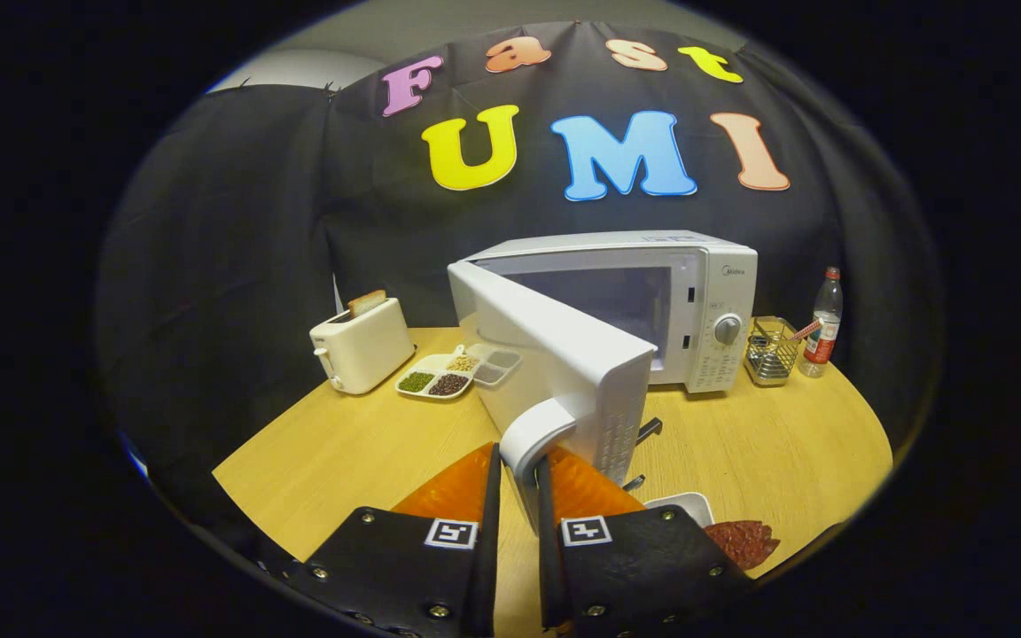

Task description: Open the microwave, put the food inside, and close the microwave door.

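The microwave (652,310) is set at the back of a round wooden table (369,443), and its door (555,363) is swung wide open. The door's handle (533,443) is squeezed between the two fingers of the gripper (518,470), which are nearly together. Just beside the fingers, one white dish (683,503) and some red food (741,540) are seen. Farther off are one toaster (360,346), one tray of beans (453,372), one wire basket (772,350) and one bottle (823,319). Black cloth is hung behind.
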Demonstrator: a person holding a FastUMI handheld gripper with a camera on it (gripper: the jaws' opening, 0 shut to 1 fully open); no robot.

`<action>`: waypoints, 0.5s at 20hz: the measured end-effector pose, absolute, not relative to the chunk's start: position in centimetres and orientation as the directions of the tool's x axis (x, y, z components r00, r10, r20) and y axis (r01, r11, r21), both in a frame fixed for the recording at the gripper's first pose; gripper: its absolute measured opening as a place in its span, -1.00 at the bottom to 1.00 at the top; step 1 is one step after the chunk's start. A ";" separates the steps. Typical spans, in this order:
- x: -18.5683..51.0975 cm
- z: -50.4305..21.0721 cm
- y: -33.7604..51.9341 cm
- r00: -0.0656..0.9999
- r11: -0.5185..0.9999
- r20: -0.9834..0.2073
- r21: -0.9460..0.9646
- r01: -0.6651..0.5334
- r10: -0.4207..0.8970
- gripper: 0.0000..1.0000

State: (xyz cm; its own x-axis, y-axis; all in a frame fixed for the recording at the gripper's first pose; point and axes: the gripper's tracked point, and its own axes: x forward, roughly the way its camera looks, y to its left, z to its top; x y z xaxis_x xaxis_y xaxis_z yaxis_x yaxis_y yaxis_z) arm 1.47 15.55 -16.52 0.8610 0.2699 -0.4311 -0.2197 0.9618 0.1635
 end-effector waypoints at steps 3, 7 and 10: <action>0.3 -16.5 17.8 0.855 0.957 -0.431 0.157 -0.246 0.290 -0.60; -0.5 -16.5 19.9 0.858 0.961 -0.432 0.140 -0.240 0.277 -0.59; -0.9 -16.5 20.9 0.864 0.968 -0.437 0.138 -0.210 0.250 -0.60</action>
State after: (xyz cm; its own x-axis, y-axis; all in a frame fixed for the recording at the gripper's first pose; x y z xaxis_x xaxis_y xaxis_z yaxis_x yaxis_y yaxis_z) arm -0.90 20.93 -16.46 0.8641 0.2498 -0.4369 -0.2103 0.9679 0.1377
